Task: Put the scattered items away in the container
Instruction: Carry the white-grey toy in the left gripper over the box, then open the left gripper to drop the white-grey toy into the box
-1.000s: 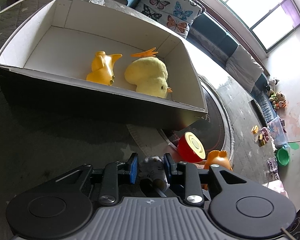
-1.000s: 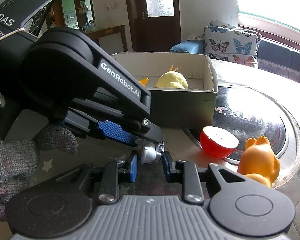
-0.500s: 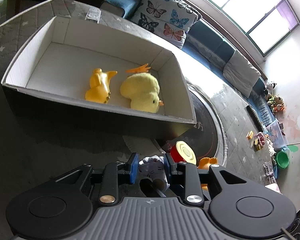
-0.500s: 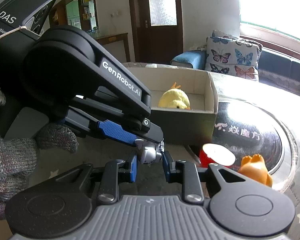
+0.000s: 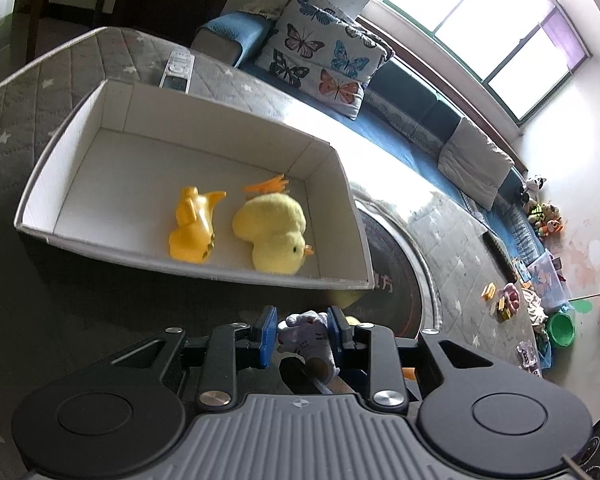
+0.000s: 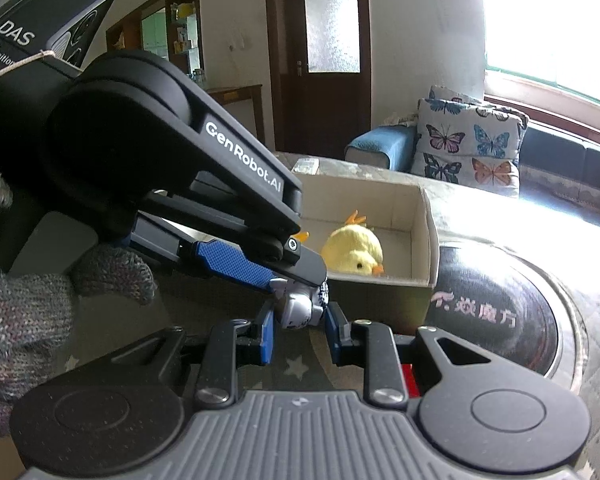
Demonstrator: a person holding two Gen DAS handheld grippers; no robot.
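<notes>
- The left claw (image 5: 302, 330) holds a small white toy figure (image 5: 306, 338) between its two blue pads, in the air just in front of the near wall of the box.
- The right claw (image 6: 298, 330) is beside the same toy (image 6: 300, 308); its pads are narrow, one on each side of the toy, but I cannot tell if they press on it.
- In the right wrist view the left claw comes from the left side, and a gloved hand (image 6: 24, 316) holds it.
- The container is an open box (image 5: 80, 128) with white inside, and it stands on the grey quilted desk (image 5: 24, 92).
- Inside the box lie a yellow plastic duck (image 5: 194, 226) and, just beside it, a yellow plush chick (image 5: 274, 232).
- Behind the box a remote control (image 5: 177, 70) lies on the desk.
- Farther away a butterfly pillow (image 5: 324, 56) rests on the sofa.
</notes>
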